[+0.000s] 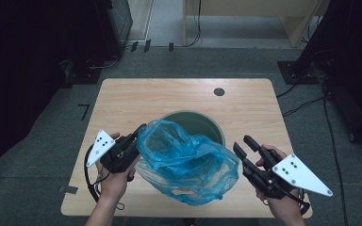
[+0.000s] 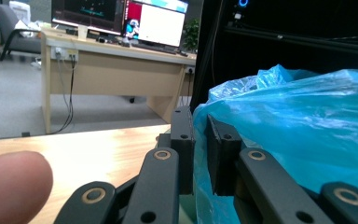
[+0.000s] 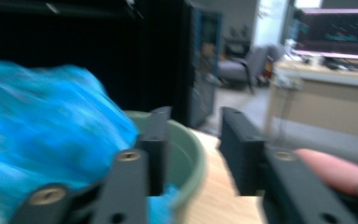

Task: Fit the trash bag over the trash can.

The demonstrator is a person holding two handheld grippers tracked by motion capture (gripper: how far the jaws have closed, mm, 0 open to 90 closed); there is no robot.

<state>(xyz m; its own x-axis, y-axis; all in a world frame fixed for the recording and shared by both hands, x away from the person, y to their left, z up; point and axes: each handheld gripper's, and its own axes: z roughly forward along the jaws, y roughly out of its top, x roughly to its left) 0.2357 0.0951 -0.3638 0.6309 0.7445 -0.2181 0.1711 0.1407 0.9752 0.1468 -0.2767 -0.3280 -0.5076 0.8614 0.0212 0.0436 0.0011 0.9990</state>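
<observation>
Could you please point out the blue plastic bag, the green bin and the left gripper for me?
blue plastic bag [image 1: 188,162]: high view, middle of the crumpled film.
green bin [image 1: 214,126]: high view, bare right rim.
left gripper [image 2: 199,135]: left gripper view, midway between fingertips, where the film is pinched.

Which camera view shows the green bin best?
The high view: the green bin stands on the table, its round rim visible behind the blue bag. The right gripper view shows a blurred stretch of rim; in the left gripper view the bag covers it.
</observation>
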